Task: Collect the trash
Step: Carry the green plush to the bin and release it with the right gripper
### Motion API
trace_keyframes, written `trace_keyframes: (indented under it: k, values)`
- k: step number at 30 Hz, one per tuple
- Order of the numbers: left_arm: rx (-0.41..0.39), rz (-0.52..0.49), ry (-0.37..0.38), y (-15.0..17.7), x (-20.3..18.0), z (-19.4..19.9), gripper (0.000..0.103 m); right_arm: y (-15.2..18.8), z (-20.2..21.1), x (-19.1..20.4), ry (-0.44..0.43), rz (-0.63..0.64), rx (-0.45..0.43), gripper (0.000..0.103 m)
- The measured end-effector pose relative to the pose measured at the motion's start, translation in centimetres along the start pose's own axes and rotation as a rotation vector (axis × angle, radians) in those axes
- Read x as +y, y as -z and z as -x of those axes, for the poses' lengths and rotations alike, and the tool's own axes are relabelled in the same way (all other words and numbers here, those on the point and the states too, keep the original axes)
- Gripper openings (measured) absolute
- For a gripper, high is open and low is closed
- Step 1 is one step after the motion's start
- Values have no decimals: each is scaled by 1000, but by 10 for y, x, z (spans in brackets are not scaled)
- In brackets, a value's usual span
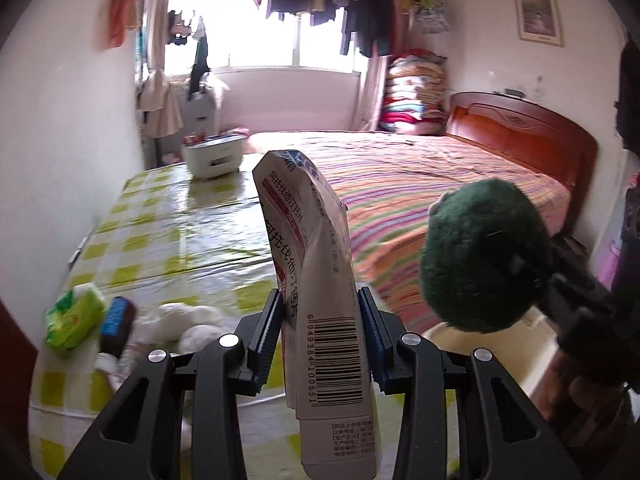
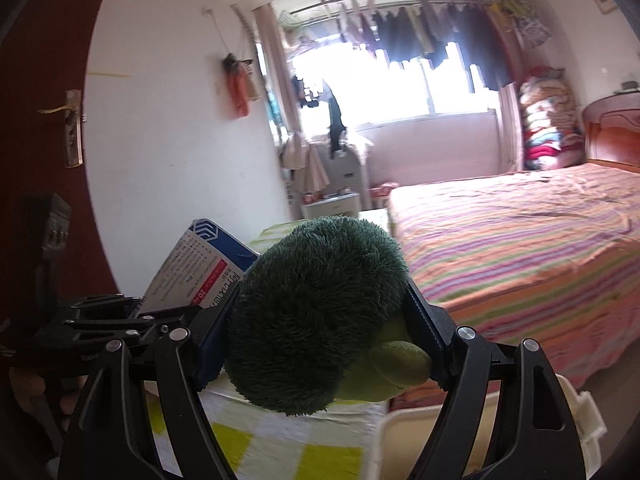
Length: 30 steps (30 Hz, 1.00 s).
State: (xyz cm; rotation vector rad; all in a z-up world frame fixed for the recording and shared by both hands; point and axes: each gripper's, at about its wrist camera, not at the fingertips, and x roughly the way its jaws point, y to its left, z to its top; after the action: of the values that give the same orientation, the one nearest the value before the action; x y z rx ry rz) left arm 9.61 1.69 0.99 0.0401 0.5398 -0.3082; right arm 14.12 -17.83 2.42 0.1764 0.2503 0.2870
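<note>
over the checked worktop (image 1: 168,236) beside the striped bed (image 1: 432,200), the left claw (image 1: 320,332) is clenched on a crumpled medicine box (image 1: 320,280), which stands upright between its blue pads with the barcode facing the camera. to its right, the right claw (image 2: 320,332) grips a green plush toy (image 2: 312,312), squeezed between both pads, above a pale bin (image 2: 400,432). on the worktop lie a green tissue pack (image 1: 74,316), a blue-topped block (image 1: 116,320) and crumpled white tissue (image 1: 188,320).

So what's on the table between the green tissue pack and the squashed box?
In the left wrist view: a dark blue-topped block and crumpled white tissues between tissue pack and box.
</note>
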Motion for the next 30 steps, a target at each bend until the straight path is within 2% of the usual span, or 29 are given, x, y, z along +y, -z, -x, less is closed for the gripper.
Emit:
trace_keyframes:
  k: [4, 10, 18, 25, 28, 30]
  values:
    - [3, 9, 56, 1, -14, -6, 38, 5, 16, -19, 60, -28, -15, 76]
    - [18, -22, 74, 4, -32, -12, 38, 15, 36, -46, 141, -82, -25, 76]
    - [35, -36, 100, 4, -50, -19, 38, 26, 55, -61, 223, -98, -29, 76]
    - [54, -62, 132, 7, -66, -24, 38, 35, 69, -83, 334, -170, -22, 80]
    - [67, -70, 153, 8, -72, -29, 39, 35, 78, -92, 357, -206, -54, 86]
    - [78, -74, 166, 9, -77, -31, 39, 34, 85, -94, 386, -219, -80, 87]
